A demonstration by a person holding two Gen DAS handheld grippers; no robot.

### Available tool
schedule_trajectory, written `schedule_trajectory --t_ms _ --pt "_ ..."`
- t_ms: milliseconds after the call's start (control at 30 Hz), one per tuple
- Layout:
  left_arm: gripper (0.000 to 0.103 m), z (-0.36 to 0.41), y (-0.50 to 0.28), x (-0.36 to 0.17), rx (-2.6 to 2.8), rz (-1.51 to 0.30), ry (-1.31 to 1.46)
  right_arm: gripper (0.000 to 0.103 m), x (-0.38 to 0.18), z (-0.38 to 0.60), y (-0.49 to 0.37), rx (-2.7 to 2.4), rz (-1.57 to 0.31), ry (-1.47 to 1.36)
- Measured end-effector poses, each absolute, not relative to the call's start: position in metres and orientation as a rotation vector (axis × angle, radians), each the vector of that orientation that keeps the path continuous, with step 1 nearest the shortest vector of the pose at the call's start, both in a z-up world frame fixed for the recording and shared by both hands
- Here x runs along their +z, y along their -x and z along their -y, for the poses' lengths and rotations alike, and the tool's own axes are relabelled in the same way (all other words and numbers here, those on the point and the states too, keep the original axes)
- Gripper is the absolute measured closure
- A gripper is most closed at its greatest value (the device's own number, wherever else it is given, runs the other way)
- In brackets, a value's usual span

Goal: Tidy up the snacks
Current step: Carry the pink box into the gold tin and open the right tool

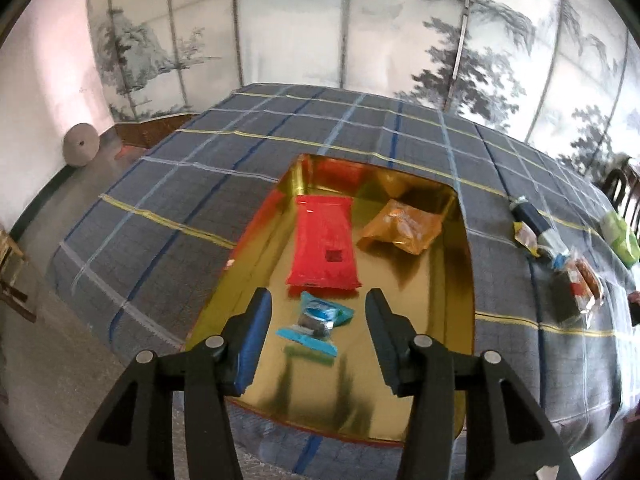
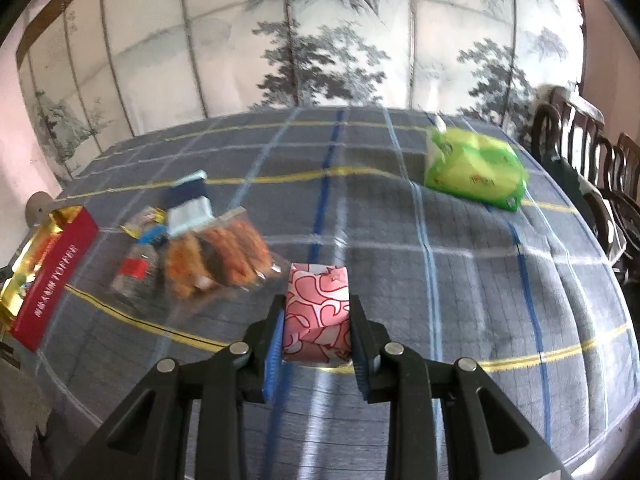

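A gold-lined box [image 1: 452, 360] lies open on the plaid table. In it are a red packet [image 1: 324, 248], an orange packet [image 1: 402, 226] and a small blue-wrapped snack [image 1: 316, 322]. My left gripper [image 1: 318, 310] is open and empty, its jaws either side of and above the blue snack. My right gripper [image 2: 316, 312] is shut on a pink and white patterned packet [image 2: 318, 312], held above the table. The box shows at the left edge of the right wrist view, with a red side [image 2: 56, 276].
Loose snacks lie on the cloth to the right of the box: a dark blue packet [image 2: 188, 202], a clear bag of orange pieces [image 2: 220, 260], a small grey packet [image 2: 134, 276] and a green pack [image 2: 476, 168]. Dark wooden chairs [image 2: 580, 148] stand at the right.
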State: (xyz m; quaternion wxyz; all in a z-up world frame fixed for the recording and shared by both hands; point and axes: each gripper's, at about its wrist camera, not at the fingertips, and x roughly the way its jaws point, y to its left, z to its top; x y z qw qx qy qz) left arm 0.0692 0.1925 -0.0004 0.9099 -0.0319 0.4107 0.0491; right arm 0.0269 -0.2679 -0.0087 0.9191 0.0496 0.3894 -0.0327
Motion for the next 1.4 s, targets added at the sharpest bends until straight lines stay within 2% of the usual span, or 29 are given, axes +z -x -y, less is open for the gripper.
schedule_trajectory --t_ms 333,600,633,733,867,1167,1400 --pt "0.053 -0.210 -0.041 0.007 0.124 -0.842 0.146 0.074 0.042 0.194 -0.042 0.113 -0.713 -0.061" --pt "0.053 -0.217 -0.022 0.018 0.121 -0.833 0.172 0.074 0.069 0.080 -0.069 0.391 -0.679 -0.072" --pt "0.050 -0.216 -0.020 0.019 0.132 -0.836 0.147 0.074 0.069 0.070 -0.072 0.413 -0.681 -0.074" --pt "0.014 -0.214 -0.016 0.021 0.179 -0.835 0.072 0.074 0.065 0.025 -0.087 0.505 -0.703 -0.073" --pt "0.001 -0.212 -0.009 0.027 0.213 -0.799 0.010 0.074 0.050 -0.025 -0.104 0.585 -0.746 -0.048" --pt "0.001 -0.222 -0.016 0.014 0.252 -0.825 0.018 0.074 0.002 -0.088 -0.142 0.630 -0.870 0.006" --pt "0.001 -0.219 -0.021 0.008 0.287 -0.824 -0.037 0.074 -0.013 -0.105 -0.154 0.639 -0.907 0.053"
